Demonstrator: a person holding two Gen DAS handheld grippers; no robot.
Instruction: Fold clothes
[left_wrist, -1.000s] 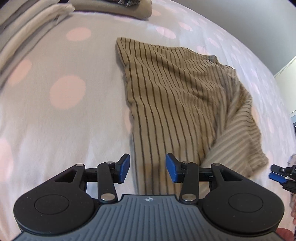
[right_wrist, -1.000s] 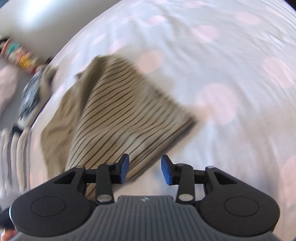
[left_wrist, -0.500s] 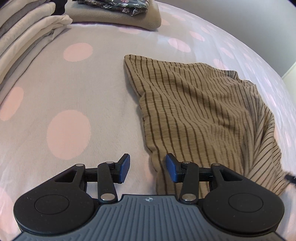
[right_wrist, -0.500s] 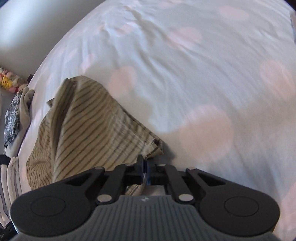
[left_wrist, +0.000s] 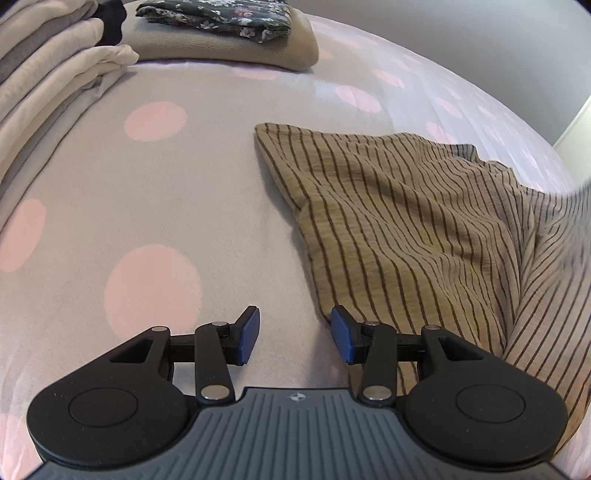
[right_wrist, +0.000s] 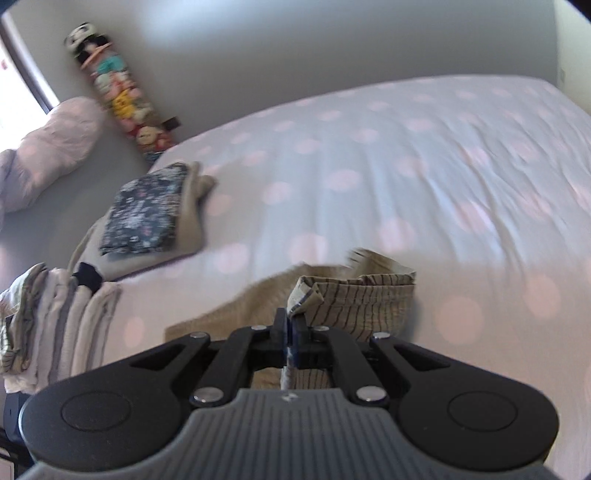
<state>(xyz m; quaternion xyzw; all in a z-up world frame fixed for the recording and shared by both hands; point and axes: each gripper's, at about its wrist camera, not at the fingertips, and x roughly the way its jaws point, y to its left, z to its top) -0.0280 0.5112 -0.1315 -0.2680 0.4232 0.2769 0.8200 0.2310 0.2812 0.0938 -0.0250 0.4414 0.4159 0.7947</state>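
The right gripper (right_wrist: 290, 338) is clamped on a corner of the striped garment (left_wrist: 406, 229), lifted off the bed (left_wrist: 147, 184). The left gripper (left_wrist: 294, 334) hangs apart just beside the garment's near edge. With one corner pinched, the cloth could bunch or slip.

Tan, dark-striped fabric garment (left_wrist: 406, 229) running past the frame's right edge; its raised right portion is blurring.
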